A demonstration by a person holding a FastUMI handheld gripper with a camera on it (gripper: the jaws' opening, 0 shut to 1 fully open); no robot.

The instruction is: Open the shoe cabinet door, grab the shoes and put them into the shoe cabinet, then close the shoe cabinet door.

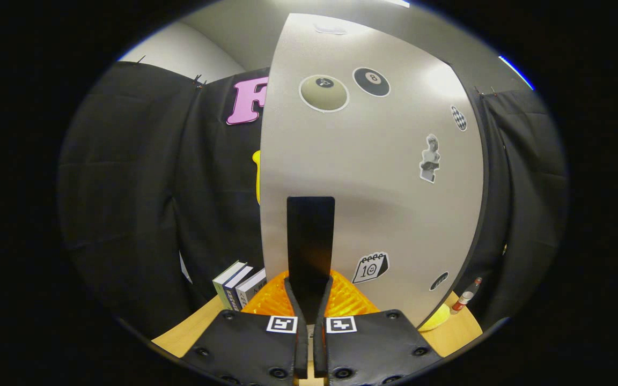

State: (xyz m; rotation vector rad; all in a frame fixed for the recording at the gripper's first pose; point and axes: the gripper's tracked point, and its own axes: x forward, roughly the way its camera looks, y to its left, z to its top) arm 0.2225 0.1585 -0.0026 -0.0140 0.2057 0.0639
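Shoe cabinet's grey stickered door [373, 177] stands at 12 o'clock; gripper [309, 300] clenched on its upright black handle [310, 241].

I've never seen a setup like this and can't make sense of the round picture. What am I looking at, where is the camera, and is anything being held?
The camera rides on a hand-held two-finger gripper and looks forward along its fingers, hence the round fisheye look. The fingers are closed together, and a dark flat handle-like strip rises from between their tips, though a firm grip can't be confirmed. Behind it stands the pale shoe cabinet door, decorated with stickers. On the wooden table sit some upright books, an orange ribbed thing and a small bottle.
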